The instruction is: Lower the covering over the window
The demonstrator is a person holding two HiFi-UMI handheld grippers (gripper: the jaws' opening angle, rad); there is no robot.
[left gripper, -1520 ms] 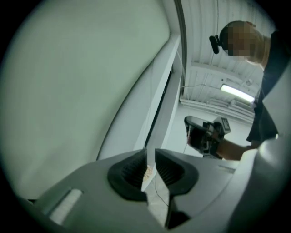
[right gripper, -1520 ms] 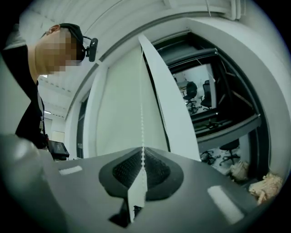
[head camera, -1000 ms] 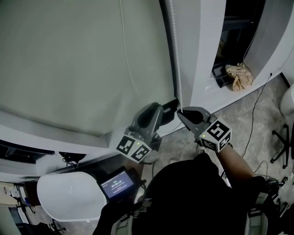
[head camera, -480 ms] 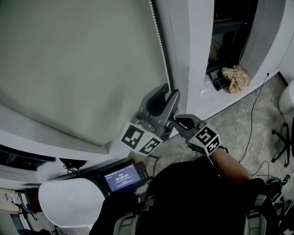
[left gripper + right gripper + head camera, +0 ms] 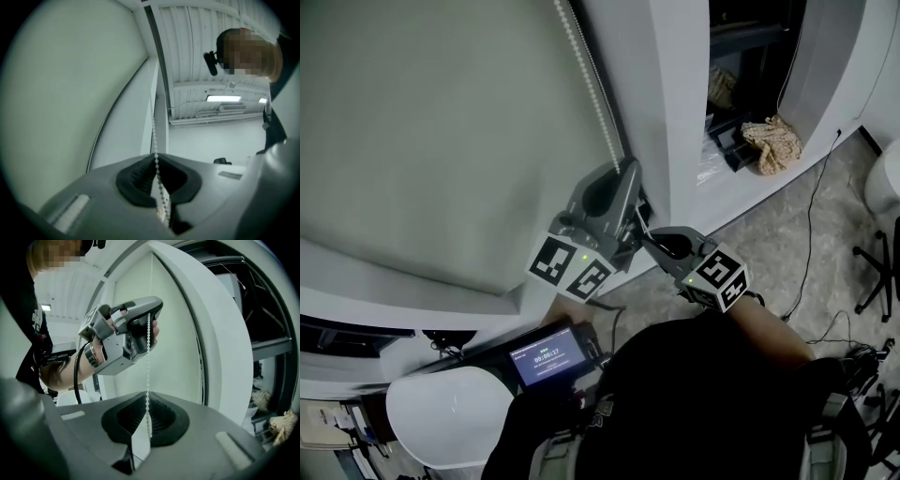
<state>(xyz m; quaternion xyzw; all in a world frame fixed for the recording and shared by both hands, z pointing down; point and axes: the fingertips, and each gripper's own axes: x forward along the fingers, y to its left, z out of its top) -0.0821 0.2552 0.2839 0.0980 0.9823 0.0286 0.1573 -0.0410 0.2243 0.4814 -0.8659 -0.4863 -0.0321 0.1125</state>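
Both pinch the chain point(image 5: 148, 352) at the blind point(image 5: 441, 141) edge; my left tongs point(image 5: 628, 171), just closed, top the right tongs point(image 5: 650, 237).

This looks like an office or lab workroom, not a home. A plain grey roller blind point(image 5: 441, 141) with a bead chain point(image 5: 589, 84) covers a large window set in white frames. In the left gripper view, a ribbed ceiling point(image 5: 197, 42) carries a strip light point(image 5: 223, 98). The floor point(image 5: 769, 244) is hard and speckled, with a cable point(image 5: 814, 220) trailing over it (loose, not tucked away). A castor chair base point(image 5: 877, 281) stands at the floor's right edge, and a white chair point(image 5: 441, 412) at lower left.
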